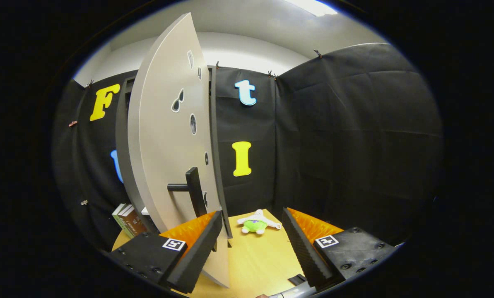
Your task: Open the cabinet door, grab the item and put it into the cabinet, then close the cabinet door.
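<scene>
1. The cabinet door (168, 136) stands swung open, edge-on toward the fingers, its pale face marked with a few small dark cut-out shapes.
2. A dark bar handle (193, 191) sticks out from the lower part of the door, just above and beyond the left finger.
3. The cabinet (124, 136) itself is a dark frame behind the door, its edge showing along the door's left side and again as a dark upright strip to the door's right.
4. The item, a small white and green plush toy (256, 223), lies flat on the wooden table (255, 260), ahead of the fingers and roughly in line with the gap between them, just right of the door's lower edge.
5. The gripper (251, 248) is spread wide, with nothing between its 2 fingers; the door's bottom edge passes just inside the left finger, though I cannot tell if it touches.
6. The toy is well apart from both fingers and nothing holds it.
7. A few books (126, 221) stand at the table's far left, beside the cabinet's base.
8. Black cloth walls (354, 136) close off the booth behind the table, under a pale ceiling with a bright light (313, 6).
</scene>
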Motion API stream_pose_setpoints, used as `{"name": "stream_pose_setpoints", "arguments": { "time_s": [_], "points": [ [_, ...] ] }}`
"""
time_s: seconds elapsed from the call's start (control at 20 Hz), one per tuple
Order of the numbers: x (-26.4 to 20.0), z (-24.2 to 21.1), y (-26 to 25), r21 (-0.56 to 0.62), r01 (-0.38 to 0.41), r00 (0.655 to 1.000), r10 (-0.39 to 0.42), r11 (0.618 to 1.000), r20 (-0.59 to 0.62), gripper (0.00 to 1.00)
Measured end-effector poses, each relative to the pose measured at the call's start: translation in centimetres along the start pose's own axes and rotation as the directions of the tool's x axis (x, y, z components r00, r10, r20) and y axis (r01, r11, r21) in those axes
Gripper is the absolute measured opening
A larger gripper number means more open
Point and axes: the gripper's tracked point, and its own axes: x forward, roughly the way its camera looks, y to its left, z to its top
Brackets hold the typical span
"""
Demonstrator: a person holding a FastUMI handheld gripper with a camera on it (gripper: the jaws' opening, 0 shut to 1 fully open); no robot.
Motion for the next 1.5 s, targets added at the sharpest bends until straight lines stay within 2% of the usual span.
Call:
{"name": "stream_pose_setpoints", "arguments": {
  "time_s": [0.45, 0.95, 1.2, 1.5],
  "points": [
    [-0.3, -0.9, 8.6, 0.003, -0.151, 0.988, 0.151, 0.988, -0.017, 0.98],
    [1.4, -2.0, 18.0, -0.01, -0.333, 0.941, 0.332, 0.943, -0.056, 0.98],
    [1.7, -1.2, 20.4, -0.031, -0.358, 0.934, 0.357, 0.933, -0.026, 0.98],
    [2.1, -0.6, 20.9, -0.056, -0.351, 0.936, 0.351, 0.935, 0.003, 0.98]
  ]
}}
